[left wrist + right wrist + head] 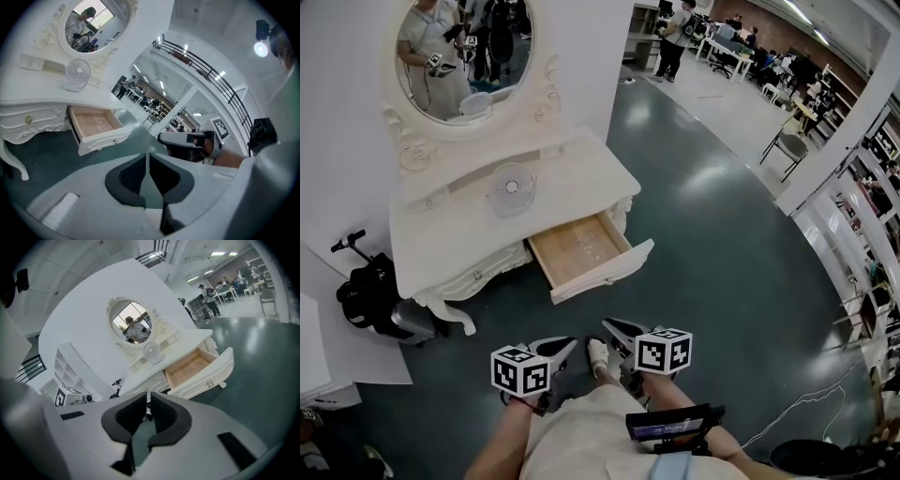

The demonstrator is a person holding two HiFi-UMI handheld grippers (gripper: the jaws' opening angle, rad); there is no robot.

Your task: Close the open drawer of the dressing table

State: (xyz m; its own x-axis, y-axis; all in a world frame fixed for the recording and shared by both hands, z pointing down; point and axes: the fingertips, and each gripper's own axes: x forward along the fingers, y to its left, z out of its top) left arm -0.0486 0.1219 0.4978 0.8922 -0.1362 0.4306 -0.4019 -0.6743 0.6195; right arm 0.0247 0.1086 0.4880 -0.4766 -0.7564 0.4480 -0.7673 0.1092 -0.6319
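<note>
Floor point(703, 225): dark green and glossy, running to a far area with desks and people.

Worktop point(441, 239): white, carved, on curved legs, set against a white wall.

Mirror point(464, 56): oval with an ornate white frame, upright at the back of the worktop. A person is reflected in it.

Drawer point(605, 272): at the worktop's right front as the head view shows it. It is pulled well out, with its bare wooden bottom showing and its white front facing the person.

Bag point(370, 295): black, on the floor just beside the worktop's left end.

Left tool point(567, 345): low in the head view, over the floor, well apart from the drawer. Its tips are pressed together with nothing between them.

Right tool point(614, 330): just beside the left tool and aimed toward the drawer. Its tips are pressed together on nothing.

Fan point(511, 187): small, round and white, standing on the worktop below the mirror.

Knob point(210, 384): small, metal, at the middle of the drawer front.
</note>
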